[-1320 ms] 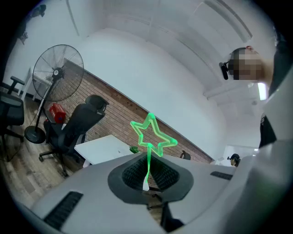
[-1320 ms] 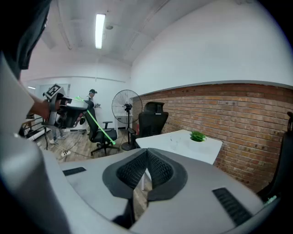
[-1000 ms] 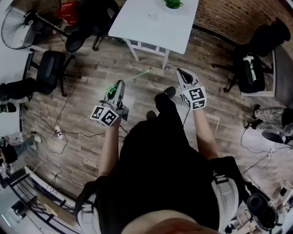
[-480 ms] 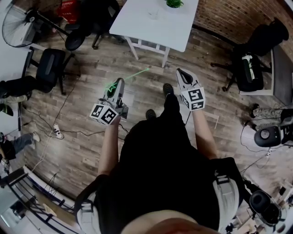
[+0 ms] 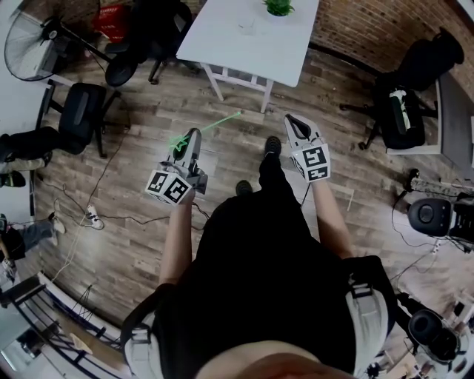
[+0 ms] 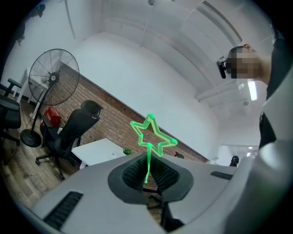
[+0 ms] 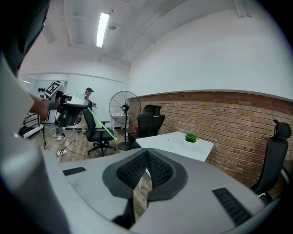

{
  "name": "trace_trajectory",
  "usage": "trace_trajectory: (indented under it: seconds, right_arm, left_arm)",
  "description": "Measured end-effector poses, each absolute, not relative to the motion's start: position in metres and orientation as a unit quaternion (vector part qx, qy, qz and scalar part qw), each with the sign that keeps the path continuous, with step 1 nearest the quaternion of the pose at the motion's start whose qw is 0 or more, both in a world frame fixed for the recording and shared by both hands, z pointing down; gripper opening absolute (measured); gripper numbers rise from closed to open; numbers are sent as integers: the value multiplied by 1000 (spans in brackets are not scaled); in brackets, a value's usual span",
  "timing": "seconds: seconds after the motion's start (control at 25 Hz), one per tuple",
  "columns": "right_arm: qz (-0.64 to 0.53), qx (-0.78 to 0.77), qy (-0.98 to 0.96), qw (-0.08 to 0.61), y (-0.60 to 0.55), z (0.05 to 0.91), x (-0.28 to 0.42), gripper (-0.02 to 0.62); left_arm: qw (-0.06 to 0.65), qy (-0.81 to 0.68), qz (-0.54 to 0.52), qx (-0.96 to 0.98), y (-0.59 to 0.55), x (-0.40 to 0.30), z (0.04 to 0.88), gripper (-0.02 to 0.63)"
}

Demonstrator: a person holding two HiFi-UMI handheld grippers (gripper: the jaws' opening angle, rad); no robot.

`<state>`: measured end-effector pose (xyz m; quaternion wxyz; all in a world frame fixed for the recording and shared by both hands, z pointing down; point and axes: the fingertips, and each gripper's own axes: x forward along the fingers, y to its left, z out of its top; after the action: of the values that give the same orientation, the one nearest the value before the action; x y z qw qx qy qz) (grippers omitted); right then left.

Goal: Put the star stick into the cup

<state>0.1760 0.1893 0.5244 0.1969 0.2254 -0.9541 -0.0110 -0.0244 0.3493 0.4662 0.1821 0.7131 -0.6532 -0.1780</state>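
A glowing green star stick (image 6: pixel 148 160) is pinched between the dark pads of my left gripper (image 6: pixel 147 177), which is shut on its thin shaft. The star (image 6: pixel 152 134) stands just beyond the jaws. In the head view the left gripper (image 5: pixel 191 139) is held above the wooden floor, and the star stick (image 5: pixel 219 121) slants out from it towards the white table (image 5: pixel 222 46). A small clear cup (image 5: pixel 246 25) stands on that table. My right gripper (image 5: pixel 295 123) is held level with the left one; its pads (image 7: pixel 158 168) meet with nothing between them.
A small green plant (image 5: pixel 279 7) sits on the table beside the cup. Black office chairs (image 5: pixel 80 111) and a standing fan (image 5: pixel 31 46) are at the left. More chairs and gear (image 5: pixel 406 111) are at the right, and cables (image 5: pixel 92 216) trail across the floor.
Both grippers stay almost where they were, the left one still holding the stick. The person's feet have shifted slightly on the floor below.
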Motion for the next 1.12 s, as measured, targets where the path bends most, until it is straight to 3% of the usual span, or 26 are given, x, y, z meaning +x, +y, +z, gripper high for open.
trace_trajectory:
  seconds: [1.12]
  right_arm:
    - [6, 227, -950, 216, 107, 546, 165, -2]
  left_arm:
    - [178, -654, -162, 717, 255, -40, 460, 27]
